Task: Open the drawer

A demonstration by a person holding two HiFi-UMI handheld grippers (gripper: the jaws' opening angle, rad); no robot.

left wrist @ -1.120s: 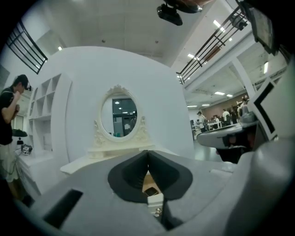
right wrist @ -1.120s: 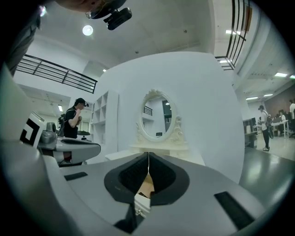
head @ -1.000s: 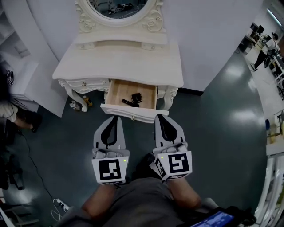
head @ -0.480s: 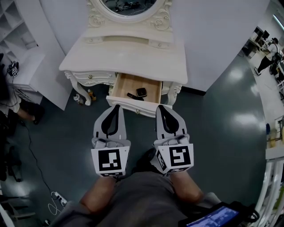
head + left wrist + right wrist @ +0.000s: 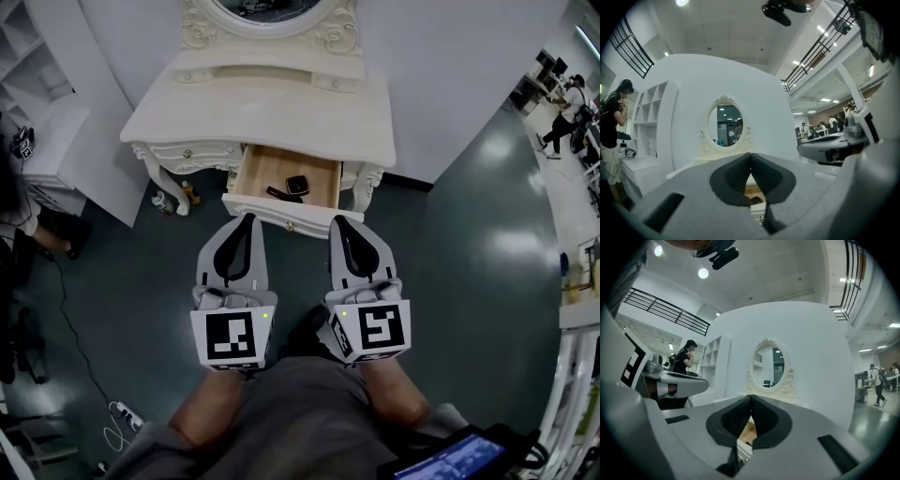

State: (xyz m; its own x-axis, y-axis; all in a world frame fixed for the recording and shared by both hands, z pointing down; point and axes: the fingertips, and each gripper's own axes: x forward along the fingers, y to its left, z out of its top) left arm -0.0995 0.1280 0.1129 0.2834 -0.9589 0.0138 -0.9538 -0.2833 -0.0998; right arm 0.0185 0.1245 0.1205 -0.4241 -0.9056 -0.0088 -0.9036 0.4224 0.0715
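Just beyond the closed, empty fingers of the left gripper (image 5: 246, 219) and right gripper (image 5: 338, 223), the drawer (image 5: 263, 178) stands open.

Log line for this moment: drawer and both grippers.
drawer: open, out of dressing table | contents: two small dark items | left gripper: shut, empty, near drawer front | right gripper: shut, empty, near drawer front

The white desk (image 5: 262, 112) stands on a dark glossy floor (image 5: 450, 281), with an oval mirror (image 5: 272, 11) along its back edge. Its drawer (image 5: 255, 178) is pulled out from the front edge and holds two small dark things (image 5: 298, 184). Small bottles (image 5: 190, 196) stand on the floor beside the desk's left front leg.
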